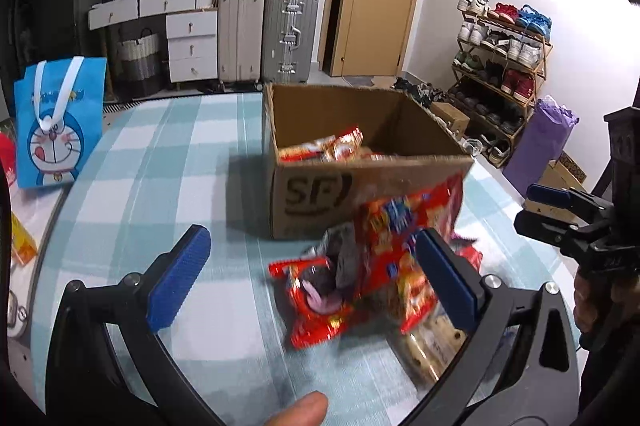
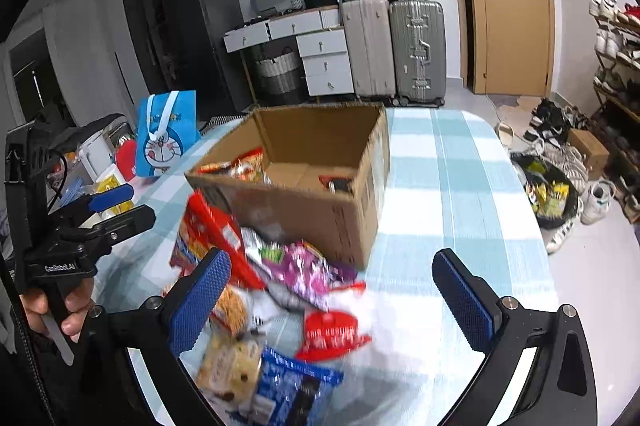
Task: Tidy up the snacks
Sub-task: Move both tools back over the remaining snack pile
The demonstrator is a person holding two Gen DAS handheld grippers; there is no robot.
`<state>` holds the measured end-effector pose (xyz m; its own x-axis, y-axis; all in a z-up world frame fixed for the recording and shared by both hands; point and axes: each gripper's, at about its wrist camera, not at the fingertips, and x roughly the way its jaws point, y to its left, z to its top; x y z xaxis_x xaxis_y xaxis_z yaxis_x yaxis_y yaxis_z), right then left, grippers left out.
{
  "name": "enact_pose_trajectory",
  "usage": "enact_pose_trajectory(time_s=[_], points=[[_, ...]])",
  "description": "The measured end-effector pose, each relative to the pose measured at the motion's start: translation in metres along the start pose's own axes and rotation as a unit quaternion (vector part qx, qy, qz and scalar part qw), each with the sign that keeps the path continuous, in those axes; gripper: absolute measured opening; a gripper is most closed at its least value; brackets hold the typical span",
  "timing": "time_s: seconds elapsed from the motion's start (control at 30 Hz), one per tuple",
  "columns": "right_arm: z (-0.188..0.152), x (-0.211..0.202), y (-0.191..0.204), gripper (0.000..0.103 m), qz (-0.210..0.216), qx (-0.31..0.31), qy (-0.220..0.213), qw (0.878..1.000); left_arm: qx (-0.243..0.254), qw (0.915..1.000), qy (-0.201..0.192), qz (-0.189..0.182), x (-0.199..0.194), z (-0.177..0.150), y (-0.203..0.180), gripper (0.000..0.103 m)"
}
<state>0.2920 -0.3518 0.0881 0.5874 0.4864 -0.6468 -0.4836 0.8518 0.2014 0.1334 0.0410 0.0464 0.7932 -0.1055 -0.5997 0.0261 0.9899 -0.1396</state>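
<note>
Here the cardboard box (image 1: 360,193) stands open on the checked blue-and-white tablecloth (image 1: 160,165) and serves as the landmark. Inside it, against the wall on the left gripper's side, lie a few red snack packets (image 1: 324,145); the rest of its floor shows bare cardboard in the right wrist view. On the near side of the box, touching or just beside its front wall, is a loose heap of snacks (image 2: 288,278): a large red bag (image 1: 404,242) leaning up toward the box front, a purple packet (image 2: 300,266), a small red packet (image 2: 332,334), a blue packet (image 2: 288,390) and a pale biscuit pack (image 2: 232,370); the heap is blurred.

The left gripper (image 1: 316,278) hangs in front of the box with its jaws wide apart and nothing pressed between the blue pads; the heap lies beyond them. The right gripper (image 2: 332,302) is likewise spread wide over the heap, holding nothing. A blue cartoon bag (image 1: 56,125) stands well to the left of the box.
</note>
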Motion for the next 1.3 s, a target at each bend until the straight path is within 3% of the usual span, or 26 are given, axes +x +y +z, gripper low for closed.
enact_pose_trajectory(time_s=[0.5, 0.8, 1.3], points=[[-0.043, 0.012, 0.003, 0.103, -0.001, 0.003, 0.082, 0.997, 0.024, 0.9994, 0.023, -0.009, -0.010, -0.028, -0.040, 0.102], [-0.063, 0.026, 0.009, 0.103, 0.003, -0.009, 0.128, 0.992, 0.008, 0.9987, 0.049, -0.014, 0.004, -0.029, -0.030, 0.102], [-0.074, 0.041, 0.014, 0.101, 0.041, -0.008, 0.175, 0.984, 0.012, 0.9985, 0.052, -0.009, 0.011, -0.029, -0.026, 0.102]])
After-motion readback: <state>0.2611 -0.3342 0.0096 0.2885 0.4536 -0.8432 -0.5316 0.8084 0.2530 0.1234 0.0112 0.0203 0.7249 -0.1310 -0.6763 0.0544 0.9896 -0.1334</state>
